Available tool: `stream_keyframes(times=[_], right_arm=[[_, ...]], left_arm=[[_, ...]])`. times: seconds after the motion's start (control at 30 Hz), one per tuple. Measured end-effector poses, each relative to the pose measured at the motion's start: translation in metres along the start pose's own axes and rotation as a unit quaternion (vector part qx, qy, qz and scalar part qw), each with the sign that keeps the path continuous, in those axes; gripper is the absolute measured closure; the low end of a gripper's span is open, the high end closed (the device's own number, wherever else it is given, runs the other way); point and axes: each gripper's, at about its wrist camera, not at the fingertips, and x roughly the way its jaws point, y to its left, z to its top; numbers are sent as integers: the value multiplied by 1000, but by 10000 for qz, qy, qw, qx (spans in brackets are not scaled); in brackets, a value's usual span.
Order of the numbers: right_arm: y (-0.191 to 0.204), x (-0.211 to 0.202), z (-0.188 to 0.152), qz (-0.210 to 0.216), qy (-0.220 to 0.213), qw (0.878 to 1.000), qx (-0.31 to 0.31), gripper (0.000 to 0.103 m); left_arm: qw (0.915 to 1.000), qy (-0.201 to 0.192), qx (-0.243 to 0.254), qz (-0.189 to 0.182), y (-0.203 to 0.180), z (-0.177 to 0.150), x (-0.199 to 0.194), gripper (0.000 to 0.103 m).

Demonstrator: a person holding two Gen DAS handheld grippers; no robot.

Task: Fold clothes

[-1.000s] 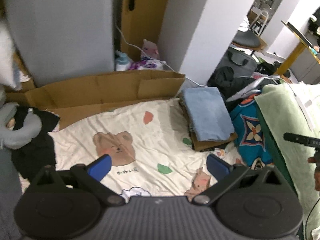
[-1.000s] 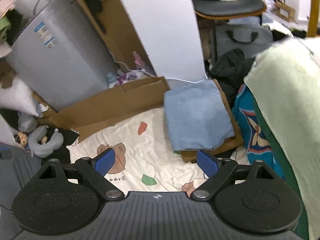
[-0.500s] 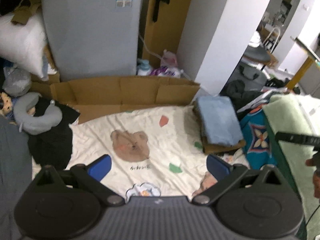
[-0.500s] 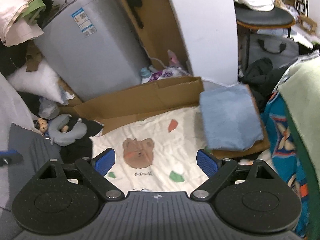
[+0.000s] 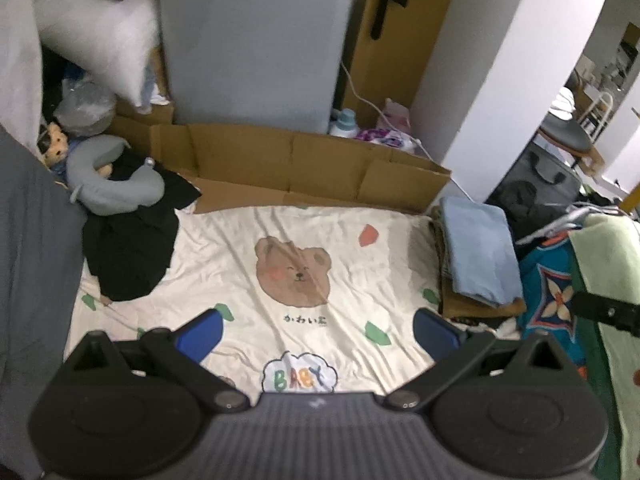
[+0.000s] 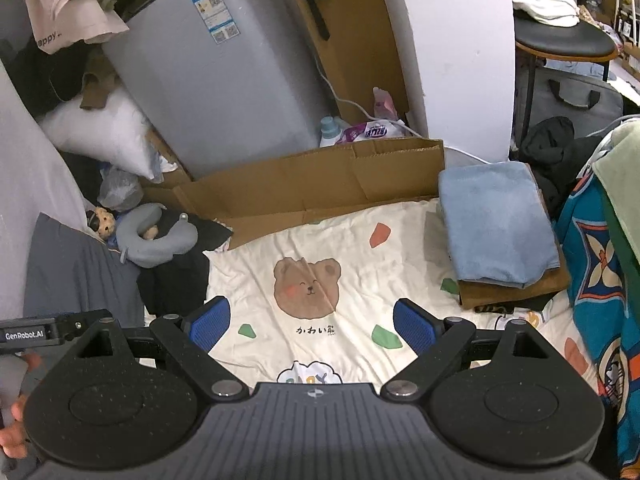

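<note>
A cream sheet with a bear print (image 5: 296, 276) (image 6: 308, 284) lies spread flat on the floor. At its right edge a folded light-blue cloth (image 5: 482, 252) (image 6: 496, 224) rests on top of a brown folded pile. A black garment (image 5: 128, 248) (image 6: 172, 284) lies crumpled at the sheet's left edge. My left gripper (image 5: 318, 332) hovers open above the sheet's near part, nothing between its blue pads. My right gripper (image 6: 312, 326) is open too, held above the sheet in the same way.
A grey appliance (image 5: 256, 40) and flattened cardboard (image 5: 304, 168) close off the back. A grey neck pillow (image 5: 116, 188) and a doll lie left. A green towel (image 5: 612, 280) and a blue patterned cloth (image 6: 600, 264) hang on the right. A dark grey cushion (image 6: 76, 272) sits left.
Both grippers have pulled back and swung left, so more of the sheet and the left clutter shows. Both stay open. The clothes have not moved.
</note>
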Motion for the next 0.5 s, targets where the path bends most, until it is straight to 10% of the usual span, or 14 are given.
stream_keyframes(times=[0.5], right_arm=[[-2, 24, -44, -196, 0, 9991, -368, 10]], left_arm=[[9966, -321, -392, 649, -21, -62, 26, 1]])
